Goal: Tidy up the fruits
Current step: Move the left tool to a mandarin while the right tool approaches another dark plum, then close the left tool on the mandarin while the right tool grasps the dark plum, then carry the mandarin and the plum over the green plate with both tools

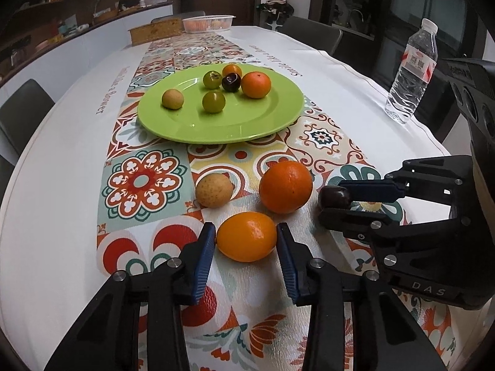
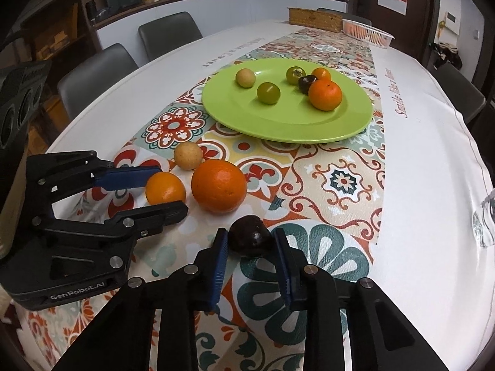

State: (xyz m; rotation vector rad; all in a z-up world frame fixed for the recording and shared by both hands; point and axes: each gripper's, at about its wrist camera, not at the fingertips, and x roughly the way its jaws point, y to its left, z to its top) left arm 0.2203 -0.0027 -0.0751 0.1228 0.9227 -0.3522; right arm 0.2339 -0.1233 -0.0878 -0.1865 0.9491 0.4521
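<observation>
In the left wrist view my left gripper [image 1: 246, 232] is shut on a small orange citrus [image 1: 246, 236] that rests on the patterned tablecloth, a blue pad against each side. My right gripper [image 2: 250, 238] is shut on a dark plum [image 2: 251, 237], also down on the cloth; that gripper shows at the right in the left wrist view [image 1: 334, 201]. Between the two grippers lie a large orange [image 1: 285, 187] and a tan round fruit [image 1: 214, 191]. Farther back, the green plate [image 1: 216, 126] carries several small fruits: green, orange, tan and one dark.
A water bottle [image 1: 413, 71] stands near the table's right edge. At the far end of the table are a plastic basket [image 1: 208, 23] and a woven box [image 1: 154, 32]. Grey chairs [image 2: 96, 71] line the table's sides.
</observation>
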